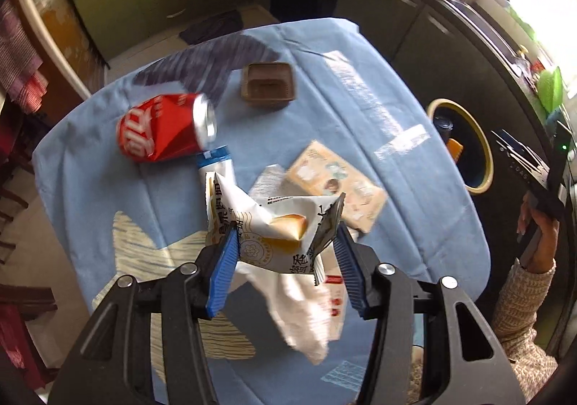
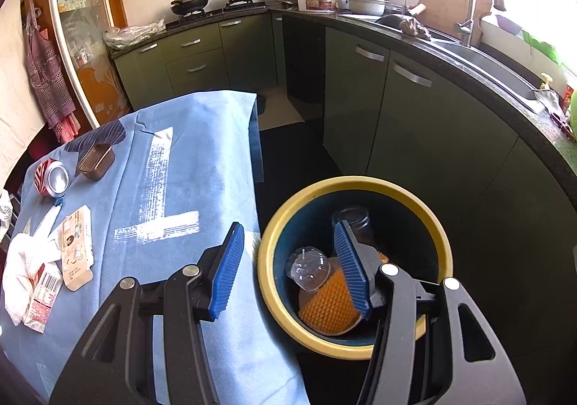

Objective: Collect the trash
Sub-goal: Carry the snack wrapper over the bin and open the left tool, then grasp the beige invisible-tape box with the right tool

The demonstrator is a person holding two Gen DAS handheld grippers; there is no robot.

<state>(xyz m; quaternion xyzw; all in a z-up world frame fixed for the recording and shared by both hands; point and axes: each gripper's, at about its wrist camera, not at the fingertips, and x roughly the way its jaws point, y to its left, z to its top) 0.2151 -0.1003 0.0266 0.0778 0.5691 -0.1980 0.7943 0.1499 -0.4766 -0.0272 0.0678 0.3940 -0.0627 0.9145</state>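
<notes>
Your left gripper (image 1: 286, 242) has its blue pads (image 1: 225, 260) pressed on both sides of a white snack wrapper (image 1: 274, 224), crumpled and lifted clear of the table (image 1: 90, 196); it hangs over the near middle of the blue cloth. Your right gripper (image 2: 288, 268) stands about half wide with nothing between the pads; it hovers over the table's right edge and the yellow-rimmed bin (image 2: 355, 185) on the floor just beside that edge. In the bin: a clear cup (image 2: 308, 268), an orange ridged piece (image 2: 330, 304), and a dark jar (image 2: 355, 224), maybe glass, too dim to tell.

Left on the table: a red can (image 1: 158, 129) on its side near the left edge; a blue-capped bottle (image 1: 216, 163) touching the can's near side, partly behind the wrapper; a brown tray (image 1: 268, 84) toward the far edge, apart from the can; a tan carton (image 1: 339, 185) lying flat right of middle; a white tissue (image 1: 303, 307) below the wrapper, blurred, beside a red-and-white packet (image 2: 41, 296) near the near edge.

At the right edge of the left view your hand (image 1: 539, 224) grips the right tool's handle; a knit sleeve (image 1: 519, 304) covers the wrist.
</notes>
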